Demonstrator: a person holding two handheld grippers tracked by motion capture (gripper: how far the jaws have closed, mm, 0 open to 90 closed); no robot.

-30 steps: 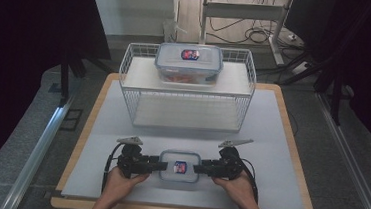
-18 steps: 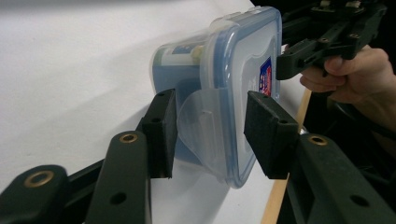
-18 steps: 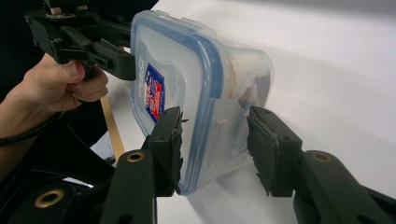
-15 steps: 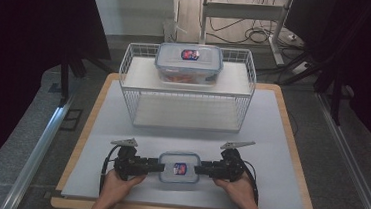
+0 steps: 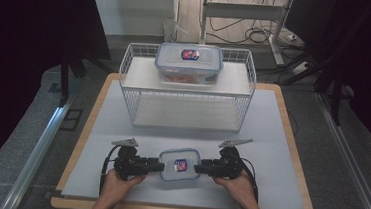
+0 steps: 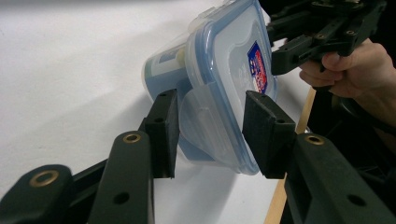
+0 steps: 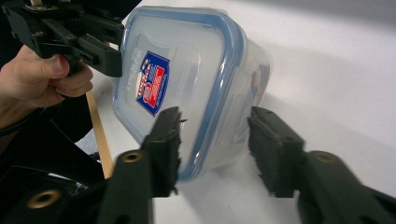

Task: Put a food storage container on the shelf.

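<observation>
Bearing a red-and-blue label too small to read, the small lidded container (image 5: 179,164) sits near the white mat's (image 5: 276,141) six o'clock edge. The left gripper (image 5: 160,166) clamps its flap; the right gripper (image 5: 197,166), jaws just opening, straddles it. Beyond, at twelve, a wire rack (image 5: 129,87) carries a larger container (image 5: 189,63).

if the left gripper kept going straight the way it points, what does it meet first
Most likely the small clear container: the left gripper points across the table at it, its jaws already either side of the side latch. Beyond sits the right gripper.
</observation>
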